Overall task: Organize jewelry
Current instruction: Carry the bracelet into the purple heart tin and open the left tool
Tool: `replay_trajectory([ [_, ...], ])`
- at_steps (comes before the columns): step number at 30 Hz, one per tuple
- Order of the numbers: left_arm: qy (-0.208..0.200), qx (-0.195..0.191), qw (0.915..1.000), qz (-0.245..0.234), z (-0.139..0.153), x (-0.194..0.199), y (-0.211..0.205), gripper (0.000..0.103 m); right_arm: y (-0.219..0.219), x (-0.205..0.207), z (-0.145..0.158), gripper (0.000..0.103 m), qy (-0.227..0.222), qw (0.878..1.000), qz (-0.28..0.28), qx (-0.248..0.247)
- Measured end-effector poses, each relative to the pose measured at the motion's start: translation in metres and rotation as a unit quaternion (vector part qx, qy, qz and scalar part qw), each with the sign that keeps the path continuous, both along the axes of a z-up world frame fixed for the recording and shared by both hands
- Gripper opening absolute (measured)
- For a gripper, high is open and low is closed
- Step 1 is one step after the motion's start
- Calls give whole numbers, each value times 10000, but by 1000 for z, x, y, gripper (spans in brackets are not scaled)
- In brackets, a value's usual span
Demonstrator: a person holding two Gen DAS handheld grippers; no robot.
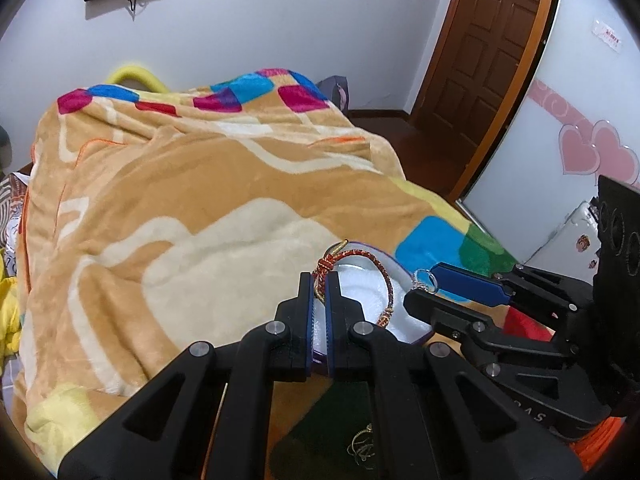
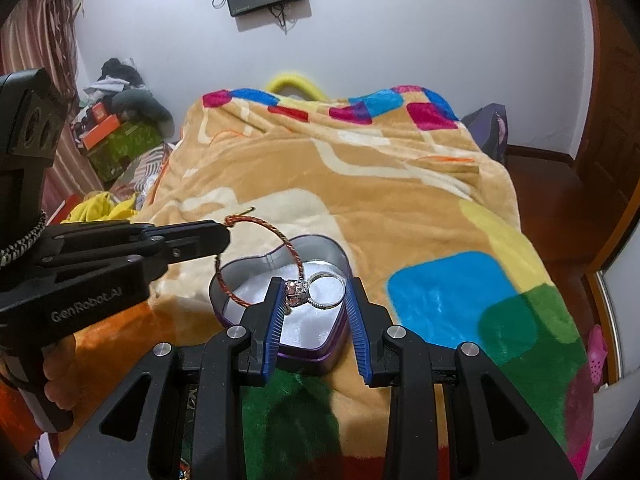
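A heart-shaped tin [image 2: 320, 242], purple outside with a white lining, lies open on the bed blanket. My left gripper [image 1: 319, 280] is shut on the knot of a red braided bracelet [image 1: 384, 276], whose loop hangs over the tin [image 1: 422, 336]. In the right wrist view the left gripper [image 2: 224, 236] comes in from the left, and the bracelet [image 2: 294, 256] dips into the tin. My right gripper [image 2: 314, 296] hovers just above the tin, shut on a silver ring [image 2: 340, 280] set with stones. The left wrist view shows the right gripper [image 1: 424, 286] with the ring [image 1: 426, 280] at its tip.
A plush orange blanket [image 2: 380, 184] with coloured squares covers the bed. A tangled thin chain [image 1: 360, 448] lies on a dark green patch near the front edge. Boxes and clothes [image 2: 116, 140] are piled at the left; a wooden door [image 1: 488, 40] stands at the right.
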State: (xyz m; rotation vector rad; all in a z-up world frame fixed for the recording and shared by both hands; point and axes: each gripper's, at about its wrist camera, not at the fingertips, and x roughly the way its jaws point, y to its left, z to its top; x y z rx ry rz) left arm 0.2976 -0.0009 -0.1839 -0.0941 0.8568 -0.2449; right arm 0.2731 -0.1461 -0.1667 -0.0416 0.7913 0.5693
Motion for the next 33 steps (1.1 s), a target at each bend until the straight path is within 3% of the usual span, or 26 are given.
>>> replay_trajectory([
  [11,246,85,9996,-94,-11,5,-5,3,3,8,-5,28,141,9998,40,-113],
  [25,129,143,9998,-37,6,-10,1,8,5,3,6,28,136,9996,86,-213],
  [33,-176,330,9993,11,31,-37,3,24,-3,-17,29,30,-127,9998,-7,-143],
])
